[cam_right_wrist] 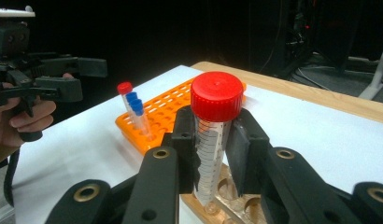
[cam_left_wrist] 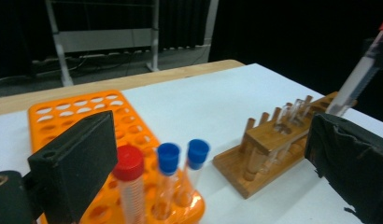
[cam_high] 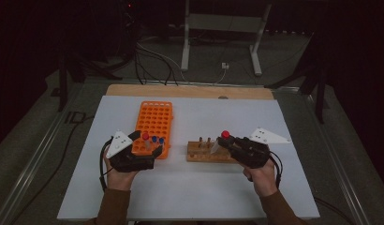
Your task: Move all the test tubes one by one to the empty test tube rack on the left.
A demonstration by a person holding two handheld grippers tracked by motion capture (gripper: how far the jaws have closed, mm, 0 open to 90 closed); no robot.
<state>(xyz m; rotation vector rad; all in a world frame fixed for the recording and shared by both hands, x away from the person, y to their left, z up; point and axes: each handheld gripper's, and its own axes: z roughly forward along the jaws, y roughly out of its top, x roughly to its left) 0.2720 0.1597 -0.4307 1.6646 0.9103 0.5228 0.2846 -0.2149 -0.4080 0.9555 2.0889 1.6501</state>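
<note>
Your right gripper (cam_right_wrist: 213, 154) has its jaws clamped on the red-capped tube (cam_right_wrist: 213, 135), just under the cap. The tube stands nearly upright in the right gripper view, its tip right at the holes of the wooden rack (cam_high: 204, 152); I can't tell whether it's seated or only hovering. From the high view it leans over the rack's right end.

I'd call it mid-transfer: one tube in hand at the wooden rack, three left to move, if orange-to-wood is the direction.

Containers:
- Orange rack (cam_left_wrist: 77, 109): a second red-capped tube (cam_left_wrist: 129, 184) and two blue-capped tubes (cam_left_wrist: 180, 172) at its near corner, other holes empty.
- Wooden rack: a couple of clear uncapped tubes (cam_left_wrist: 292, 114) in it, contents not readable.

Your left gripper (cam_high: 134, 152) sits at the orange rack's near corner with jaws wide, the red-capped tube there between the pads, not pinched.
</note>
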